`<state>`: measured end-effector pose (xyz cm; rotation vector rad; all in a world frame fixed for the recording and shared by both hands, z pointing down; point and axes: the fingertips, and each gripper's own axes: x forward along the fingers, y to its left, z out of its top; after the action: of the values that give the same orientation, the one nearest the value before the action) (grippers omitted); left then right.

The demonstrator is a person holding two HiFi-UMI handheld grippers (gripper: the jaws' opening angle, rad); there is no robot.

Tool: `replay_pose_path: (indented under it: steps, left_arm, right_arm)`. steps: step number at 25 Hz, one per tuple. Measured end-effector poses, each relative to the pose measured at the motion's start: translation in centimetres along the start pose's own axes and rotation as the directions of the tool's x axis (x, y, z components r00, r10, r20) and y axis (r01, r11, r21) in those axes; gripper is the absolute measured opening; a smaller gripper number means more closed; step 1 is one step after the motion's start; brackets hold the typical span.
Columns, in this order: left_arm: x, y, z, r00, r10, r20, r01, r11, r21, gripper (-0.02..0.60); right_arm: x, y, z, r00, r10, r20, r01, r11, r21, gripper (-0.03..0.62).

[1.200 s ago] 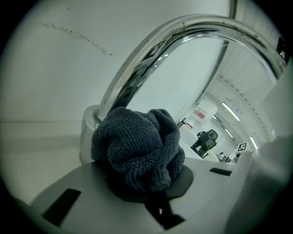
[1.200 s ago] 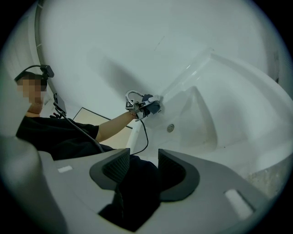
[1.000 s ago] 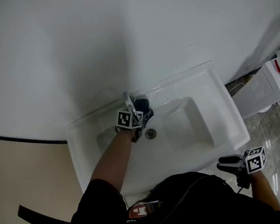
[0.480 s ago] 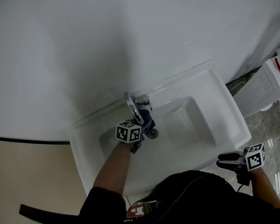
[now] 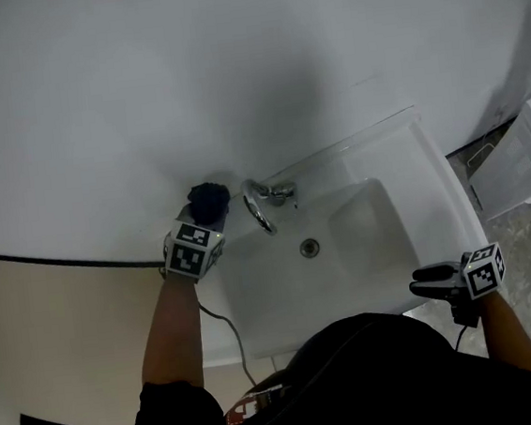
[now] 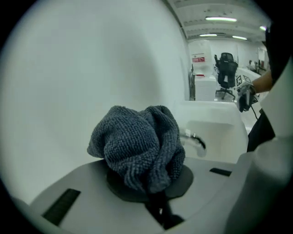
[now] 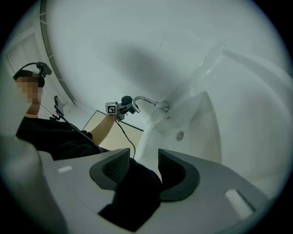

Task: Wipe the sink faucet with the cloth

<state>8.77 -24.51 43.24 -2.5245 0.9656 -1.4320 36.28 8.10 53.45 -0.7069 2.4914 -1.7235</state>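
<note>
Presently L gripper (image 5: 206,218) clamps bunched cloth (image 6: 137,146) near faucet (image 5: 263,205), wad fwd for wiping contact; R gripper (image 7: 139,171), jaws apart, empty, parked off sink (image 5: 401,155).

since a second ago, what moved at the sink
The left gripper, jaws shut on the cloth, has come up out of the sink, away from the faucet spout, to the faucet's left by the wall. The right gripper stays open and empty off the sink's front right corner. Faucet and sink are unchanged.
</note>
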Motion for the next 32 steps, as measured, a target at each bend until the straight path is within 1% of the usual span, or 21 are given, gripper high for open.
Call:
replay_pose_path:
  steps: [2,4,6,7,8,9,10,12,13,15,17,18,19,20,21,22,23,26,27,30,32]
  left_arm:
    - [-1.0,-1.1,5.5,1.000,-0.008,-0.005,0.009,0.993,0.114,0.025]
    - [0.2,-3.7,10.0,0.998,-0.049,-0.049,0.058,0.973,0.224,0.025]
    - [3.1,-6.5,12.6,0.986,-0.068,-0.150,0.116,0.933,0.341,0.025]
    - [5.1,-7.7,13.0,0.974,-0.060,-0.221,0.146,0.904,0.401,0.025]
    - [7.3,-8.7,12.9,0.954,-0.038,-0.298,0.179,0.869,0.462,0.025]
    - [9.4,-9.4,12.3,0.926,-0.005,-0.377,0.217,0.825,0.522,0.025]
    - [11.5,-10.0,11.2,0.890,0.037,-0.454,0.262,0.774,0.576,0.025]
    - [14.8,-10.5,8.2,0.800,0.134,-0.585,0.371,0.656,0.657,0.025]
    - [16.0,-10.5,6.7,0.752,0.187,-0.632,0.424,0.597,0.681,0.025]
    - [17.7,-9.8,4.4,0.667,0.293,-0.685,0.511,0.488,0.707,0.025]
    - [18.7,-8.4,2.8,0.599,0.388,-0.700,0.580,0.393,0.714,0.025]
    - [19.0,-7.6,2.1,0.566,0.428,-0.704,0.613,0.352,0.707,0.025]
    - [19.1,-6.9,1.4,0.534,0.459,-0.710,0.647,0.319,0.693,0.025]
    - [19.2,-6.4,0.5,0.506,0.477,-0.718,0.677,0.296,0.674,0.025]
    - [19.2,-6.3,-0.4,0.488,0.482,-0.727,0.701,0.280,0.656,0.025]
    - [19.2,-6.5,-1.2,0.483,0.482,-0.731,0.717,0.262,0.647,0.025]
    - [19.2,-6.9,-1.7,0.490,0.488,-0.723,0.727,0.229,0.647,0.023]
    - [19.1,-8.0,-2.4,0.513,0.560,-0.650,0.747,0.082,0.660,0.023]
    - [18.9,-8.1,-2.5,0.516,0.577,-0.633,0.748,0.056,0.661,0.023]
    - [18.0,-8.9,-2.9,0.523,0.569,-0.634,0.752,0.043,0.658,0.023]
    - [17.1,-9.6,-3.1,0.538,0.576,-0.615,0.749,0.008,0.663,0.023]
  right_arm:
    - [-1.0,-0.3,1.2,1.000,0.030,-0.004,-0.031,0.999,-0.021,0.184]
    - [-2.3,-0.8,2.0,0.999,0.053,-0.001,-0.053,0.998,-0.033,0.184]
    - [-3.9,-1.4,2.4,0.998,0.065,0.006,-0.064,0.997,-0.033,0.184]
    - [-4.9,-1.8,2.6,0.998,0.066,0.008,-0.066,0.997,-0.034,0.184]
    - [-5.9,-2.3,2.7,0.998,0.065,0.010,-0.064,0.997,-0.037,0.184]
    - [-6.9,-2.8,2.8,0.998,0.061,0.014,-0.060,0.998,-0.037,0.184]
    - [-7.8,-3.2,2.7,0.998,0.054,0.024,-0.054,0.998,-0.032,0.184]
    - [-9.4,-3.7,2.1,0.997,0.042,0.061,-0.041,0.999,-0.005,0.184]
    - [-10.1,-3.9,1.7,0.996,0.036,0.080,-0.037,0.999,0.012,0.184]
    - [-11.5,-4.6,1.0,0.994,0.026,0.106,-0.031,0.999,0.038,0.184]
    - [-12.7,-5.6,0.5,0.992,0.017,0.125,-0.024,0.998,0.058,0.184]
    - [-13.2,-6.0,0.4,0.991,0.012,0.135,-0.021,0.997,0.070,0.184]
    - [-13.6,-6.4,0.2,0.990,0.007,0.143,-0.019,0.996,0.082,0.184]
    - [-14.0,-6.7,0.0,0.989,0.003,0.150,-0.017,0.996,0.092,0.184]
    - [-14.3,-6.9,-0.1,0.988,0.001,0.156,-0.017,0.995,0.101,0.184]
    - [-14.4,-7.0,-0.2,0.987,0.001,0.161,-0.019,0.994,0.110,0.184]
    - [-14.5,-7.1,-0.3,0.986,0.003,0.165,-0.022,0.993,0.115,0.184]
    - [-14.1,-7.2,0.0,0.986,0.013,0.168,-0.032,0.993,0.111,0.184]
    - [-13.8,-7.1,0.2,0.986,0.018,0.167,-0.036,0.993,0.108,0.184]
    - [-12.7,-6.4,0.5,0.986,0.038,0.160,-0.053,0.994,0.094,0.184]
    - [-12.3,-6.0,0.7,0.987,0.053,0.153,-0.066,0.994,0.083,0.184]
